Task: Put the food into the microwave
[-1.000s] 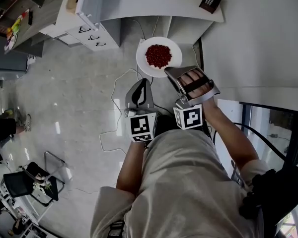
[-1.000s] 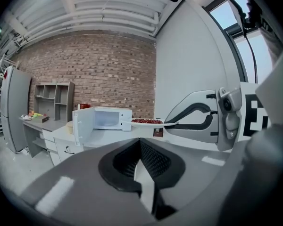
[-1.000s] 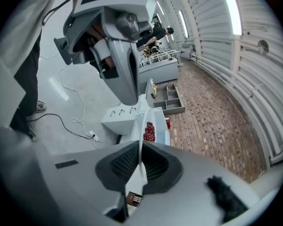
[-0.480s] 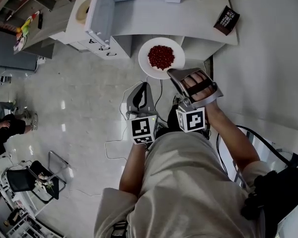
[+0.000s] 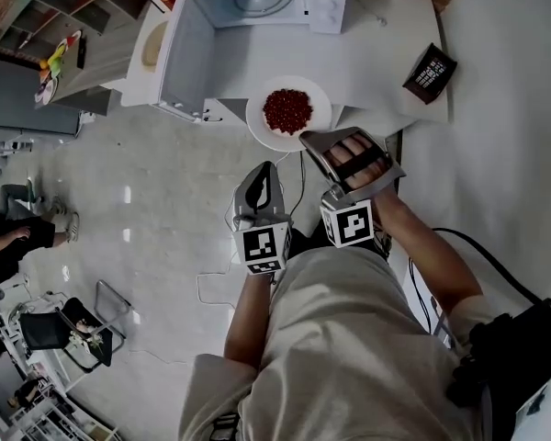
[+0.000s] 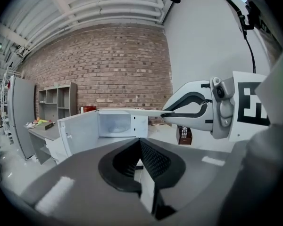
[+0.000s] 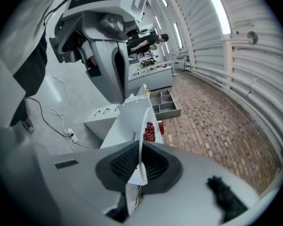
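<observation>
A white plate (image 5: 288,113) with a heap of red food (image 5: 287,108) hangs just above the front edge of the white table (image 5: 376,44). My right gripper (image 5: 305,140) is shut on the plate's near rim. In the right gripper view the rim (image 7: 142,126) stands edge-on between the pads, with the food (image 7: 149,132) beyond. The white microwave (image 5: 257,3) stands on the table with its door (image 5: 184,53) swung open to the left, and its cavity (image 6: 115,124) looks bare. My left gripper (image 5: 264,167) hovers below and left of the plate, jaws together, holding nothing.
A small black device with buttons (image 5: 430,70) lies on the table to the right. A white drawer unit (image 5: 147,39) stands left of the microwave door. Cables (image 5: 211,246) trail on the floor. A chair (image 5: 55,329) and a seated person (image 5: 9,232) are far left.
Both grippers and the plate have moved forward toward the table. The microwave has come fully into view, and the plate now sits at the table's edge in front of it.
</observation>
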`<state>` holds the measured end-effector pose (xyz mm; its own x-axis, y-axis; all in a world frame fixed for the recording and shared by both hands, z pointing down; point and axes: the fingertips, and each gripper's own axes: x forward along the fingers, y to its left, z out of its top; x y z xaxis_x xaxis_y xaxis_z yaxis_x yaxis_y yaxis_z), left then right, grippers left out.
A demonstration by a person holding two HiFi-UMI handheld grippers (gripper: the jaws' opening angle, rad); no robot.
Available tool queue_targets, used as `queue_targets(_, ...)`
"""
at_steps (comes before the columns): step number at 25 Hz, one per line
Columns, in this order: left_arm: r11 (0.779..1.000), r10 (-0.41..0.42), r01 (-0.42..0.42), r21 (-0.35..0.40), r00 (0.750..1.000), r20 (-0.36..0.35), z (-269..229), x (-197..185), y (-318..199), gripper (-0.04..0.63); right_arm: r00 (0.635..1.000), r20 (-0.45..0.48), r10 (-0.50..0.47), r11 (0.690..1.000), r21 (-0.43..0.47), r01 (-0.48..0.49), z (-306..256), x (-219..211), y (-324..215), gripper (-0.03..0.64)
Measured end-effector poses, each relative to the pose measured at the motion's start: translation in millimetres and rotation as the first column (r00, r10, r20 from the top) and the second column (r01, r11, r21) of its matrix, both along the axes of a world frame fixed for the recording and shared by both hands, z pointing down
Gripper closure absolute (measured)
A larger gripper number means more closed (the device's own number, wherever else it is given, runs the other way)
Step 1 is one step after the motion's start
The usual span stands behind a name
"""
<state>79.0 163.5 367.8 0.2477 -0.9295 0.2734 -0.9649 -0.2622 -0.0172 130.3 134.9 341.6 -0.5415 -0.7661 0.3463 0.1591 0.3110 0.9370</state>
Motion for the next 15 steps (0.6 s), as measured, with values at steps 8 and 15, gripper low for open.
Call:
queue_targets(8,0.998,-0.064,0.064,-0.008,0.998,0.010,-1.3,-0.3,-37.6,0.589,0.999,0.022,-0.041,0.999,0.000,0.041,1.6,3.3,-47.2,0.598)
queue_targets(15,0.998,-0.068,0.068,-0.006,0.998,0.009,4.8,-10.2,-67.4,0.589,0.999,0.003,-0.037,0.999,0.000,0.037,6.1,-9.0,-76.9,0.598)
